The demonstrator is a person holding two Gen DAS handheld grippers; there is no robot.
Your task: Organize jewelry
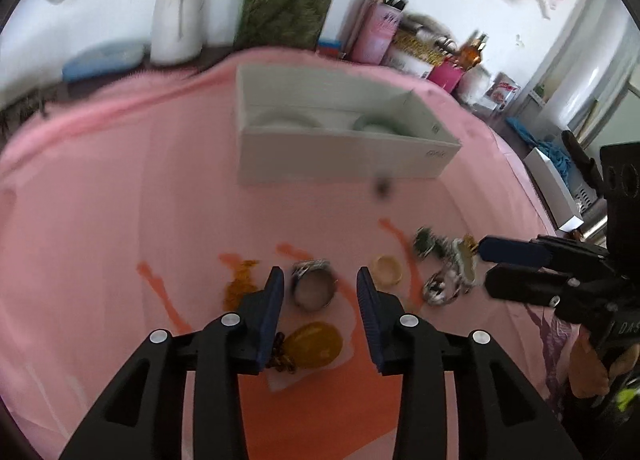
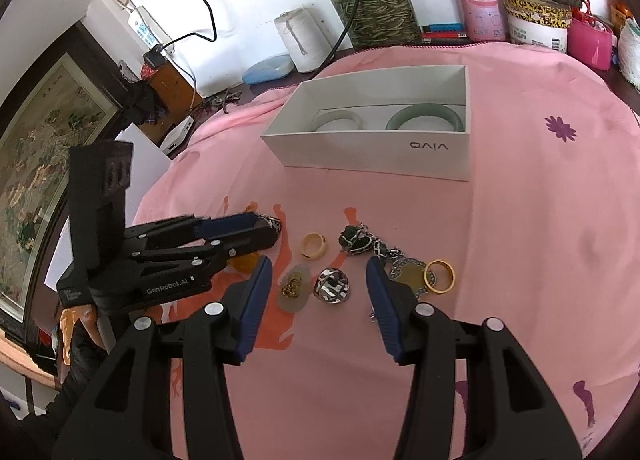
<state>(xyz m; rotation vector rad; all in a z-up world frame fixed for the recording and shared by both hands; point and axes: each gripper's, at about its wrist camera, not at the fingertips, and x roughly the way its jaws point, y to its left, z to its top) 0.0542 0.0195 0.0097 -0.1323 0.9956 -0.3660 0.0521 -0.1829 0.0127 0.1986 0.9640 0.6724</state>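
A white box (image 2: 372, 152) on the pink cloth holds a pale bangle (image 2: 338, 120) and a green bangle (image 2: 424, 118). Loose jewelry lies in front of it: a silver ring (image 1: 314, 286), a cream ring (image 2: 314, 246), a yellow pendant (image 1: 314, 344), a silver faceted piece (image 2: 332, 286), a green stone on a chain (image 2: 354, 240) and a gold ring (image 2: 440, 276). My left gripper (image 1: 320, 286) is open around the silver ring. My right gripper (image 2: 318, 280) is open, with the faceted piece and a pale pendant (image 2: 294, 290) between its fingers.
A green glass jar (image 2: 374, 0), a white thread spool (image 2: 302, 38), a pink pen holder (image 2: 478, 0) and tins stand along the back wall. A blue case (image 2: 268, 68) lies beside the spool. The table edge drops off at the left in the right wrist view.
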